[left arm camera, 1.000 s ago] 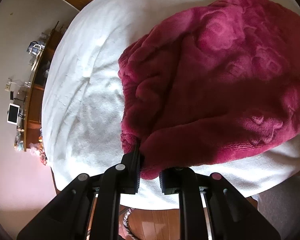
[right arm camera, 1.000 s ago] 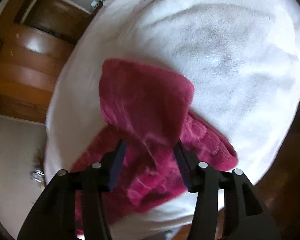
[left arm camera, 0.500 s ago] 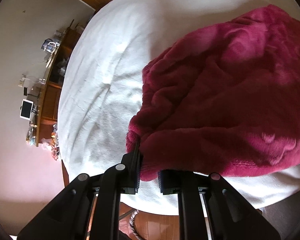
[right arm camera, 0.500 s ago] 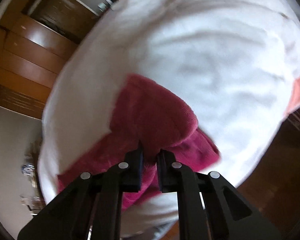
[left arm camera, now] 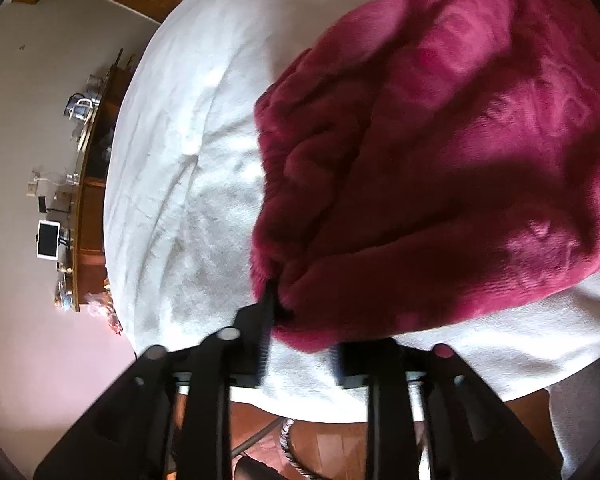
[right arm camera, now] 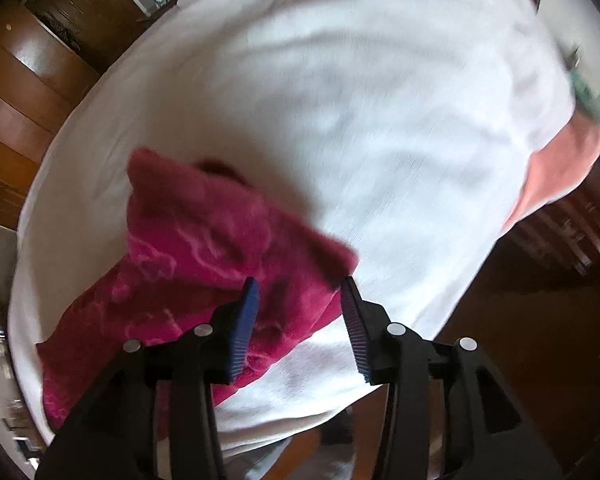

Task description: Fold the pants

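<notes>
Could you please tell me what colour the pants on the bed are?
Deep magenta-red plush pants, seen best in the left wrist view.

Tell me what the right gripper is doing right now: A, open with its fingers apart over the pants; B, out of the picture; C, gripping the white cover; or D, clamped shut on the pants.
A: in the right wrist view the right gripper has its blue-padded fingers spread wide, with the magenta fleece pants lying loose between them on the white cover.

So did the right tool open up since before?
Yes. The right tool was pinched shut on the red pants; now its fingers stand wide apart over them, above the white bed cover.
</notes>
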Available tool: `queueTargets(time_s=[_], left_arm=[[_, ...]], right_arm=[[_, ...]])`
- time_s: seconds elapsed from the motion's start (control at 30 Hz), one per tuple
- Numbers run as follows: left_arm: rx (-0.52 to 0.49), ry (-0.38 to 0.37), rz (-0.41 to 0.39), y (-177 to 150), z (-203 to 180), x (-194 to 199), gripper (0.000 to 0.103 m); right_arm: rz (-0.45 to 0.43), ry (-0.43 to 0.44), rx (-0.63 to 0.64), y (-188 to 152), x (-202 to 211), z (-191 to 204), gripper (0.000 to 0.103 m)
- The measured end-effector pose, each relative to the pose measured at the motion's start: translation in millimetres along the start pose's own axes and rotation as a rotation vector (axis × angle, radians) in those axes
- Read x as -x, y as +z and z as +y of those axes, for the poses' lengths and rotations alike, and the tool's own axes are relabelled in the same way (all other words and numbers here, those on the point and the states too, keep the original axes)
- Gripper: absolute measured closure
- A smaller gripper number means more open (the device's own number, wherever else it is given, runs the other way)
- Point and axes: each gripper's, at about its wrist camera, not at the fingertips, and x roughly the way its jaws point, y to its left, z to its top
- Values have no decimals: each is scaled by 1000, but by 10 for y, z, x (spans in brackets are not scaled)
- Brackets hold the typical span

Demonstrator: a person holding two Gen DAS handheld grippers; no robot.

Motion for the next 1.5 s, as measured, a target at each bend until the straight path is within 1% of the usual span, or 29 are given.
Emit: queueTargets(time_s=[0.03, 0.07, 0.1, 0.2, 0.27, 0.3, 0.4, 0.43, 0.47, 0.5, 0.53, 0.57, 0.63, 0.7, 0.73, 0.77, 0.8, 0.87, 0.9, 0.93, 0.97, 1.0, 1.07, 1.17, 1.2, 1.27, 1.33, 1.4, 1.5], left_arm=[[4, 0, 0, -1, 25, -29, 64], [9, 0, 0, -28, 59, -57, 60], [13, -5, 2, -43, 81, -74, 58], [21, -21, 6, -83, 144, -131, 53], [14, -22, 6, -95, 167, -169, 47], [3, -17, 5, -76, 166, -182, 46], [-33, -28, 8, -56, 105, -207, 45], [-48, -32, 7, -59, 75, -209, 45], [-62, -41, 6, -73, 84, -229, 45], [-69, -69, 11, -99, 96, -249, 45], [-69, -104, 18, -125, 111, -264, 45], [-73, -152, 22, -156, 132, -267, 45], [-81, -192, 25, -213, 171, -276, 45], [-66, -256, 42, -271, 221, -303, 45], [-56, -281, 50, -298, 258, -322, 45], [-46, -296, 55, -317, 288, -339, 45], [-12, -334, 63, -340, 352, -359, 45], [46, -387, 62, -359, 454, -369, 45], [96, -421, 57, -363, 537, -372, 45], [156, -459, 50, -355, 633, -373, 45], [198, -485, 44, -343, 700, -370, 45], [268, -525, 27, -303, 812, -354, 45], [339, -561, -6, -216, 947, -320, 45], [451, -650, -56, 56, 1152, -263, 46], [469, -667, -65, 145, 1192, -258, 46], [485, -691, -84, 288, 1220, -217, 45], [474, -710, -103, 381, 1250, -154, 45], [419, -723, -119, 391, 1278, -89, 45], [330, -718, -93, 254, 1282, -74, 45]], right_arm=[[-22, -24, 17, 12, 74, 67, 59], [-42, -41, 37, 21, 137, 152, 59], [-51, -46, 52, 22, 168, 216, 59], [-93, -49, 160, 4, 278, 675, 59], [-93, -21, 221, -8, 269, 999, 59], [-88, -5, 243, -5, 250, 1112, 59], [-50, 60, 312, -103, 171, 1552, 59], [-26, 81, 348, -222, 81, 1845, 59], [-8, 95, 381, -283, 28, 2010, 59], [5, 107, 405, -347, -13, 2119, 59], [35, 128, 442, -446, -86, 2336, 59], [61, 146, 470, -529, -150, 2498, 59], [105, 184, 534, -699, -271, 2795, 59], [139, 212, 592, -854, -333, 3079, 59], [161, 233, 635, -1004, -319, 3288, 59], [173, 243, 656, -1043, -347, 3382, 59], [194, 261, 690, -1112, -400, 3576, 59], [213, 283, 736, -1227, -408, 3872, 59], [222, 298, 761, -1271, -440, 4057, 59], [229, 308, 773, -1323, -457, 4193, 57], [240, 324, 785, -1335, -491, 4316, 53], [251, 339, 794, -1359, -510, 4441, 50], [284, 377, 819, -1421, -608, 4763, 50], [324, 404, 834, -1502, -670, 5097, 50], [344, 414, 839, -1522, -712, 5220, 50], [367, 414, 853, -1570, -811, 5411, 50], [382, 397, 864, -1603, -891, 5501, 50], [400, 388, 872, -1645, -971, 5578, 50], [409, 378, 878, -1691, -1052, 5620, 50]])
